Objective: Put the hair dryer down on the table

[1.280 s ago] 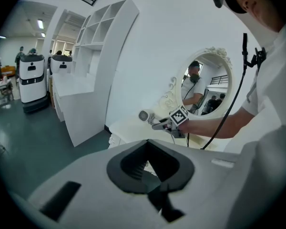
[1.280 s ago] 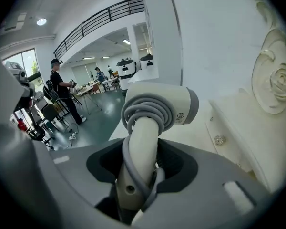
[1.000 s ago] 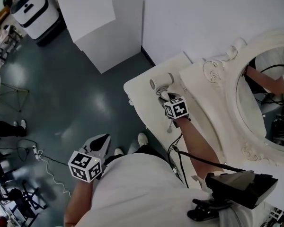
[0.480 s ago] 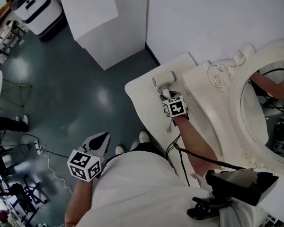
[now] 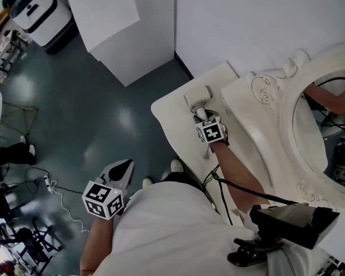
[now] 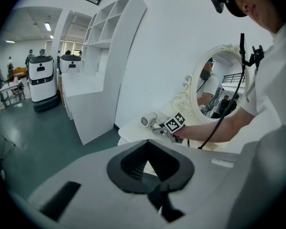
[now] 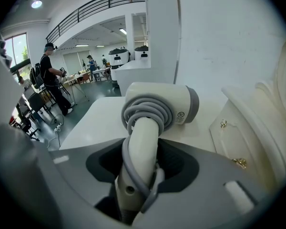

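Head view: dryer (image 5: 196, 96) is at the far corner of the counter (image 5: 171, 125), just beside the mirror frame (image 5: 259, 91). My right gripper (image 5: 200, 115) is at its handle. My left gripper (image 5: 126, 164) hangs over the floor (image 5: 103, 108), well apart from the counter.

Left gripper view: jaws together, nothing in them.

Right gripper view: jaws clamped on the handle, cord looped round it. They have just been opening a touch, handle between them. The barrel looks down on the counter, with the handle tilted up toward me.

Hair dryer (image 5: 198, 95) handle mostly hidden (under right gripper (image 5: 202, 115)).
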`<move>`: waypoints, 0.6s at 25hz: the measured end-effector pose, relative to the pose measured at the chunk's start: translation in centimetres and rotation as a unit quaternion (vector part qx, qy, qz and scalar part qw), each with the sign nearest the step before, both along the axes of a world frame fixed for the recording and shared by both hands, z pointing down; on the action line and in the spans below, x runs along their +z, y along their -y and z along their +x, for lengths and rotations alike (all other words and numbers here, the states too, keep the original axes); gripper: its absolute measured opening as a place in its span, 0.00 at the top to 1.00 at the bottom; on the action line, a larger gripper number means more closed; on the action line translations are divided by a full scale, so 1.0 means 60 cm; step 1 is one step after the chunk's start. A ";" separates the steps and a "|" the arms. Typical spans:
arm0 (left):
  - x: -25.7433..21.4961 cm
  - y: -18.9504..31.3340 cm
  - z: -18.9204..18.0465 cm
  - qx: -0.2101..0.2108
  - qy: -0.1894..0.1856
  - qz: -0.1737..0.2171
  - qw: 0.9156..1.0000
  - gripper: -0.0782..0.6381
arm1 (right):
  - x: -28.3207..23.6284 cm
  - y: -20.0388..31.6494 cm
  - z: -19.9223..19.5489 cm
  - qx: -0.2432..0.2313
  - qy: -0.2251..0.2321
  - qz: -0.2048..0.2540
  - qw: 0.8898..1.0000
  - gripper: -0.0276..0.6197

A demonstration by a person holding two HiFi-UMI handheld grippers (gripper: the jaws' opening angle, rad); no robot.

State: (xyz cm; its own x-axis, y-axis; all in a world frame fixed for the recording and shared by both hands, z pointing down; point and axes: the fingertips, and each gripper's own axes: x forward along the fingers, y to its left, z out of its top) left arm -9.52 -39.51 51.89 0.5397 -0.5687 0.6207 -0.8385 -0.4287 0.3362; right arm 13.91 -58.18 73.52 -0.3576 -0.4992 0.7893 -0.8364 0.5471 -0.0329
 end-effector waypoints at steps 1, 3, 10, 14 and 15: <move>0.000 0.000 -0.002 0.001 0.000 0.000 1.000 0.89 | 0.000 0.000 0.000 0.001 0.001 0.000 1.000 0.67; 0.000 0.000 -0.005 0.003 -0.001 0.001 1.000 0.89 | 0.000 0.001 0.000 0.003 0.005 -0.002 1.000 0.65; -0.001 -0.005 -0.015 0.013 -0.003 0.004 1.000 0.89 | 0.000 -0.003 -0.003 0.004 0.013 -0.004 1.000 0.57; -0.004 -0.013 -0.027 0.017 -0.005 0.004 1.000 0.89 | -0.012 -0.004 0.002 0.017 0.011 0.003 1.000 0.56; -0.004 -0.015 -0.030 0.018 -0.006 0.005 1.000 0.89 | -0.016 -0.005 0.003 0.019 0.010 0.005 1.000 0.56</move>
